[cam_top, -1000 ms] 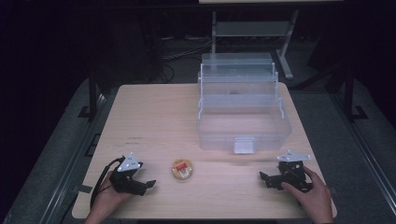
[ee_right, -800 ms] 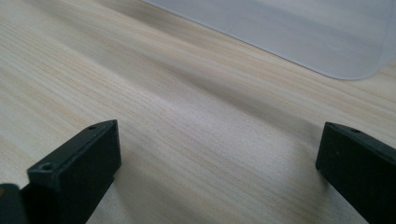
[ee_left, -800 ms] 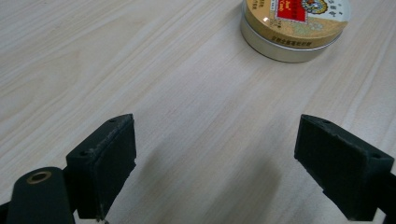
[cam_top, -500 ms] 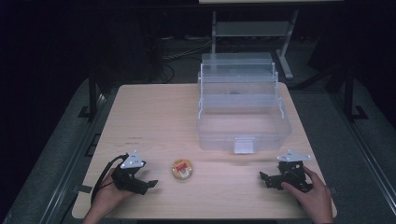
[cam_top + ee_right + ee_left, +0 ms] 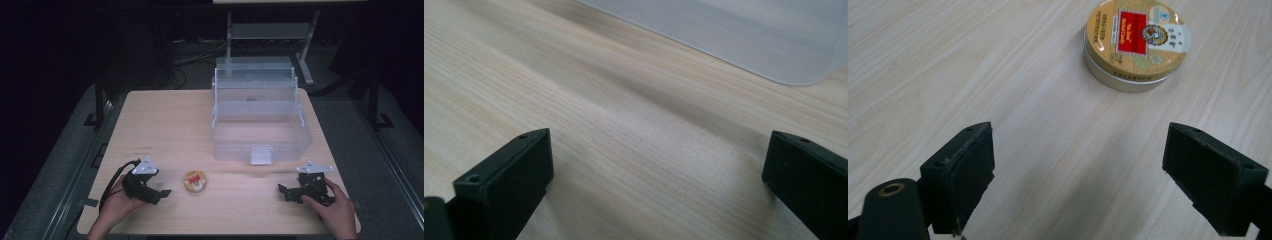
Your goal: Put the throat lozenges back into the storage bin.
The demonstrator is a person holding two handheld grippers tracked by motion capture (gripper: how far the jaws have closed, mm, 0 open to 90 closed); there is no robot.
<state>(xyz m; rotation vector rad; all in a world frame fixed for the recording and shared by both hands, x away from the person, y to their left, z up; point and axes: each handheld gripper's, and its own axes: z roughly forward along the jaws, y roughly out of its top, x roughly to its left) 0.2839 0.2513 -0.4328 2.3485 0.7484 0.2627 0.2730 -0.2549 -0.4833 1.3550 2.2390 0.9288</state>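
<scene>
So the little round tin (image 5: pixel 194 182) with the gold lid and red label is sitting flat on the pale wooden worktop (image 5: pixel 165 120), near the front edge and a bit left of centre. The left gripper (image 5: pixel 161 193) is resting low on the worktop just beside it, to its left, pointing toward it but not touching. In the left gripper view the tin (image 5: pixel 1136 42) is lying ahead of the jaws and off toward the right one, with bare wood between them, and the jaws are spread wide with nothing in them. Over on the right, the right gripper (image 5: pixel 283 192) is sitting near the front right corner, well apart from the tin, with a hand (image 5: pixel 335 210) wrapped around it. Its jaws are also gaping wide and empty in the right gripper view, with just wood grain between them. A clear plastic box (image 5: pixel 260 120) with stepped tiers is standing behind everything on the right half, and its frosted edge (image 5: pixel 744 35) is showing up ahead of the right gripper.
</scene>
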